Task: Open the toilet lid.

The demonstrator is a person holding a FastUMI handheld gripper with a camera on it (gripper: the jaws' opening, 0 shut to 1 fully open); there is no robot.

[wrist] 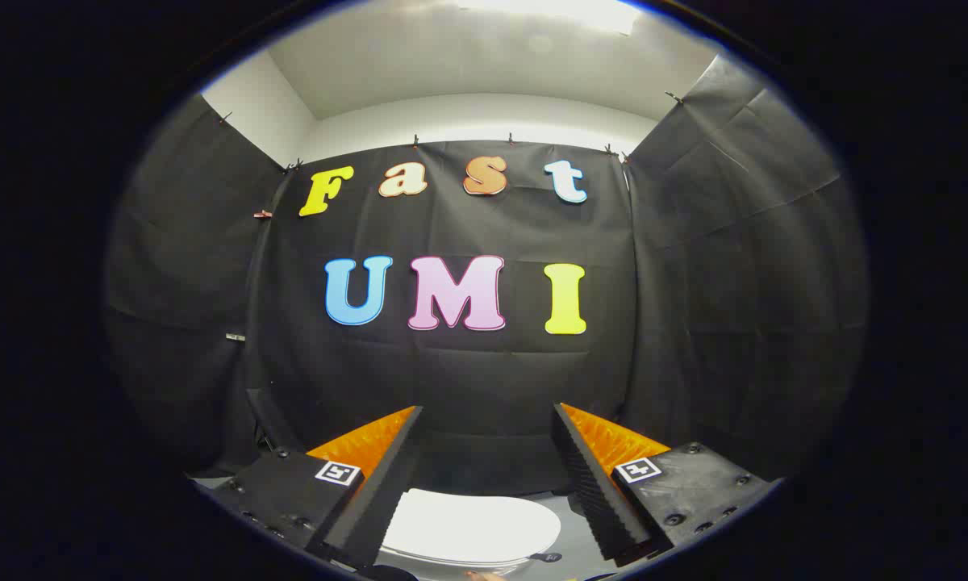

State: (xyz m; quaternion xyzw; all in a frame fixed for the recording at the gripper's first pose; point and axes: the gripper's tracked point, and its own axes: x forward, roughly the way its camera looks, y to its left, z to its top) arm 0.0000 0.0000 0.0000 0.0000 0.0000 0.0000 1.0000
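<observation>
Gripper (488,476) wide open, holding nothing, raised above the toilet. Toilet lid (472,526) lies flat and closed, low between the fingers (371,504) and well apart from them. Task looks unstarted: approach, catching the lid's edge and lifting all remain.

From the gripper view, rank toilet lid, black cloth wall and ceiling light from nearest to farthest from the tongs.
The tongs are open, holding nothing.
1. Toilet lid: closed, low between the fingers.
2. Black cloth wall: straight ahead, beyond the lid.
3. Ceiling light: high above the wall, farthest.
</observation>
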